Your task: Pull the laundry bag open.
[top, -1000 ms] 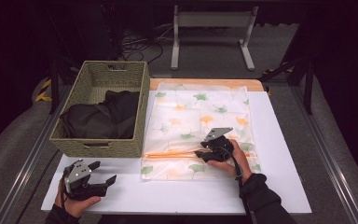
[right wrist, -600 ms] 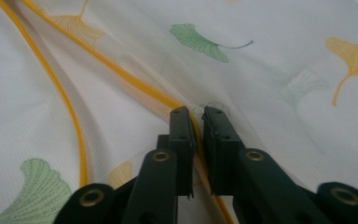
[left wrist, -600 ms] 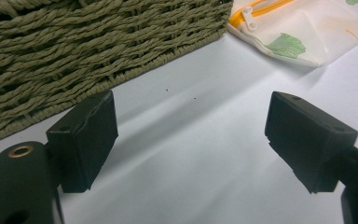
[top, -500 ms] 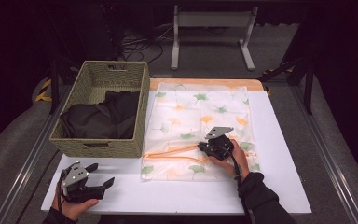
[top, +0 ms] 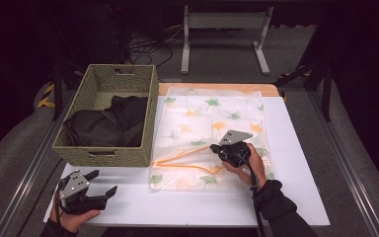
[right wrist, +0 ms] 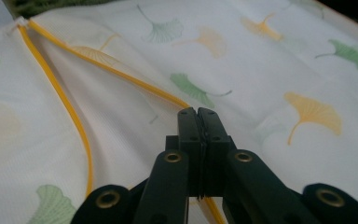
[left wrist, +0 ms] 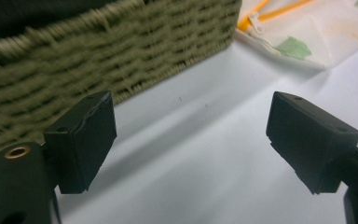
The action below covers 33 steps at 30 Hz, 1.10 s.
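My right claw [top: 216, 148] sits on the bag [top: 212, 116], its jaws having just closed and now pressed together on the upper edge of the orange zip [right wrist: 65, 105] opening, with thin mesh seemingly nipped between the pads. The bag lies flat on the bench [top: 296, 148], filling the middle toward 12 o'clock, its zip mouth gaping at about 9 o'clock of my right claw, with the zip's closed end toward the basket [top: 103, 153].

My left claw [top: 101, 190] hovers spread wide and empty at 7 o'clock on the bench, just in front of the basket wall [left wrist: 98, 56]. The dark cloth [top: 108, 123] lies bundled in the basket at 10 o'clock.

Risks, as I judge them: the pinch looks shallow and near the tips, so lifting the lip could let the slick mesh slide out and the mouth fall shut. If I have caught both layers, not just the top one, raising it opens nothing. Pulling too hard drags the whole light bag across the bench rather than opening it. My left claw is close to the basket; a careless reach for the cloth could knock the rim or shove the basket into the bag's corner.
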{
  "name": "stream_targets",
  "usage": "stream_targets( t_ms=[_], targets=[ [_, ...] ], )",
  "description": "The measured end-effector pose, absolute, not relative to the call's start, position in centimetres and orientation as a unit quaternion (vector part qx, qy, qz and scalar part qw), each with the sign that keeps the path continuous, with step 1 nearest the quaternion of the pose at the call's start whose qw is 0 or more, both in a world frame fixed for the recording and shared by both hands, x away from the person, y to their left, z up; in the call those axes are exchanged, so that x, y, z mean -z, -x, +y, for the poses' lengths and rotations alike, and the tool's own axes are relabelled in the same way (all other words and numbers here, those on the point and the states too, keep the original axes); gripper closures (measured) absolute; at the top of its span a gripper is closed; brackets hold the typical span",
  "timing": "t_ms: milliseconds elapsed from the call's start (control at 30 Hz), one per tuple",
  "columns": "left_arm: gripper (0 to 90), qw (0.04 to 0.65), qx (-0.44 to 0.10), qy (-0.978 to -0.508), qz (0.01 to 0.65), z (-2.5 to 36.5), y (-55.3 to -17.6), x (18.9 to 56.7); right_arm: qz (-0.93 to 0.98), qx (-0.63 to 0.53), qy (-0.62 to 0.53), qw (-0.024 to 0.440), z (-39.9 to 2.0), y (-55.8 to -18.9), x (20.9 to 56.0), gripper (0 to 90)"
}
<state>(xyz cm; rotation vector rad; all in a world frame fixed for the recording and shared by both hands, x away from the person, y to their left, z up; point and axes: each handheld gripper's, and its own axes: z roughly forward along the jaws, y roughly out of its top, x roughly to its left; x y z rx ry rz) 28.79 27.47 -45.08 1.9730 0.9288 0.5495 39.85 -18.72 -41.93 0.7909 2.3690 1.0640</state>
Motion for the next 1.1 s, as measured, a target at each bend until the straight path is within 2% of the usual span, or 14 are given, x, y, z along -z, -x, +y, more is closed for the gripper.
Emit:
stream_targets(
  t_ms=[267,433,533,667,833,967,1033,1100],
  targets=[
    [12.9,0.451,-0.255,-0.780,0.351,28.2,-30.3,40.2,0.830,-0.423,-0.278,0.234,-18.8,-39.5,39.4,89.5],
    [8.5,0.429,-0.260,-0.800,0.329,27.5,-32.6,37.0,0.827,-0.429,-0.276,0.235,-18.5,-39.6,38.9,89.5],
    [8.2,0.413,-0.259,-0.814,0.316,26.9,-35.5,35.2,0.826,-0.433,-0.270,0.240,-18.3,-39.5,38.4,89.5],
    [8.2,0.389,-0.247,-0.832,0.309,26.2,-38.4,34.7,0.828,-0.435,-0.267,0.233,-17.8,-39.4,38.4,89.5],
    [6.8,0.345,-0.240,-0.847,0.327,25.3,-43.0,34.6,0.833,-0.432,-0.266,0.222,-17.6,-39.4,39.0,89.4],
    [5.3,0.320,-0.235,-0.849,0.349,25.2,-44.9,35.3,0.837,-0.429,-0.264,0.213,-17.3,-39.3,39.4,89.5],
    [5.4,0.302,-0.207,-0.855,0.367,25.1,-46.2,35.7,0.839,-0.427,-0.262,0.211,-17.2,-39.3,39.5,89.5],
    [1.7,0.290,-0.171,-0.863,0.377,25.1,-47.1,35.6,0.840,-0.426,-0.261,0.211,-17.1,-39.2,39.6,89.4]
  ],
)
